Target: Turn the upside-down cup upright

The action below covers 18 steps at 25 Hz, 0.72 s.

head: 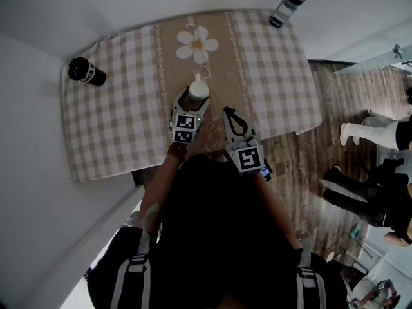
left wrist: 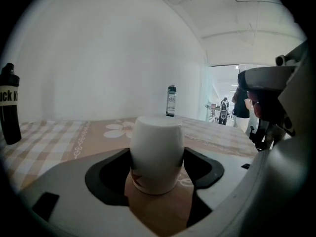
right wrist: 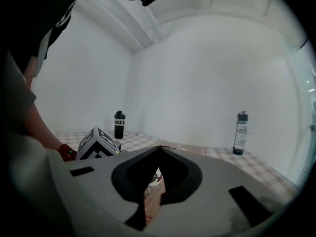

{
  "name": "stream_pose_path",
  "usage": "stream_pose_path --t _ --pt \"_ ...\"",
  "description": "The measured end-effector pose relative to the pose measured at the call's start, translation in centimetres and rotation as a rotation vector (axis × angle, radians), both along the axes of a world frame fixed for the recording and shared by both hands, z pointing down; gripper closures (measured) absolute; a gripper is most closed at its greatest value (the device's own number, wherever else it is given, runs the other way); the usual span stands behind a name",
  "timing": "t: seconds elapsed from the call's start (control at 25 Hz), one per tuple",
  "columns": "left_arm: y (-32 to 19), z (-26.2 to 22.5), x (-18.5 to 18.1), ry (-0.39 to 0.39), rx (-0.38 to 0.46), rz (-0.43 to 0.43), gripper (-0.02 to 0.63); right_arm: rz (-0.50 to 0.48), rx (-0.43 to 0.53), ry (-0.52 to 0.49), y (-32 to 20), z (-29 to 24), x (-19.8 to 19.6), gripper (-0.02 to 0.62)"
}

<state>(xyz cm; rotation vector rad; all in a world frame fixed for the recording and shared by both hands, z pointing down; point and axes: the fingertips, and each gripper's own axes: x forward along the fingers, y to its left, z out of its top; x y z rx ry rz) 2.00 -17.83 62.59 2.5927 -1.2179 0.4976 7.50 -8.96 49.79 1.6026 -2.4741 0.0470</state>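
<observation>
The cup [head: 197, 90] stood mouth-down on the checked tablecloth [head: 129, 121], near the middle of the table and just short of the daisy print [head: 197, 44]. Its rim rested flat on the cloth, base uppermost. It had not been turned.

The left claw [head: 195, 102] was presented almost level and low to the cloth. Judged purpose: to take the cup by its walls so that it could be lifted and rolled over. The jaws stood wide, one on each side of the cup, with the dark pads appearing to lie against both walls. This was a pinch on the cup, though its firmness could not be confirmed.

The right claw [head: 230, 118] was held back over the table's near edge. Its jaws were pressed together on nothing, evidently in reserve.

A black bottle [head: 87, 71] and a grey bottle [head: 287, 7] stood at the far corners, well apart from the work.
</observation>
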Motion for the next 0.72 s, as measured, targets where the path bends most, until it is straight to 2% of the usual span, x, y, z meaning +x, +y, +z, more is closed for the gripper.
stream_pose_path --t 0.36,0.72 --pt "0.4 -0.4 0.0 0.008 0.006 0.027 0.256 -0.012 -0.001 -0.007 -0.3 0.0 -0.3 0.594" --pt "1.9 -3.3 -0.4 0.065 0.069 0.073 0.276 -0.028 -0.001 -0.012 -0.4 0.4 -0.9 0.594"
